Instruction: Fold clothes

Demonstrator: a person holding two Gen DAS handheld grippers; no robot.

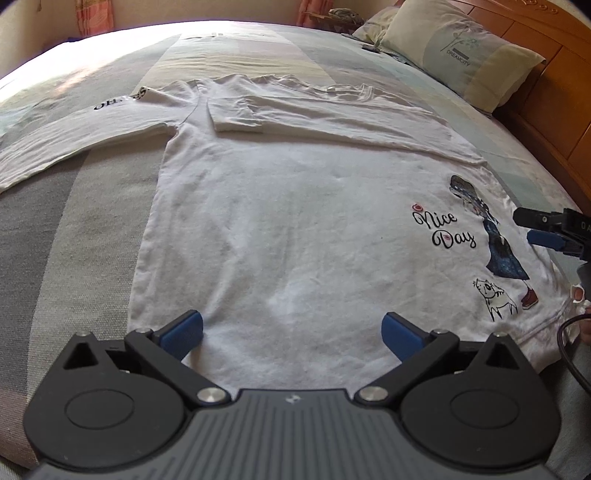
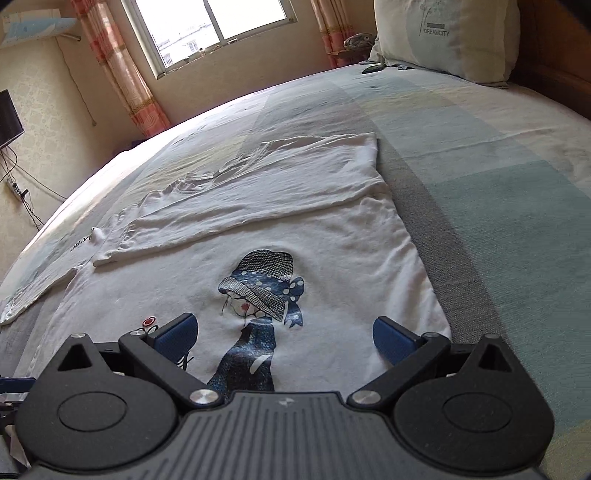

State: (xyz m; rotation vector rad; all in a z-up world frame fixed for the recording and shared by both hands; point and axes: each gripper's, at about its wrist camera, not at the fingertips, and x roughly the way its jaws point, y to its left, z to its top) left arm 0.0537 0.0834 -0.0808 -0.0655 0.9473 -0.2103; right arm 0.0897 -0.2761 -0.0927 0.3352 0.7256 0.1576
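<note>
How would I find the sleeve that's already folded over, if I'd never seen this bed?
Start at the big bed and find the white shirt spread flat on it. Near its far end, one sleeve lies folded across the chest, while the other sleeve, with black letters, sticks out sideways onto the bedspread.

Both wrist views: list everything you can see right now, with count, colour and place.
long-sleeved shirt: one, white with girl print, spread on the bed, one sleeve folded across the chest
bed cover: one, grey-green striped, under the shirt
pillow: one, cream, at the headboard
headboard: one, brown wood, far right
window: one, bright, far wall
curtains: two, pink check, flanking the window
left tool: open, over the hem
right tool: open, over the print
</note>
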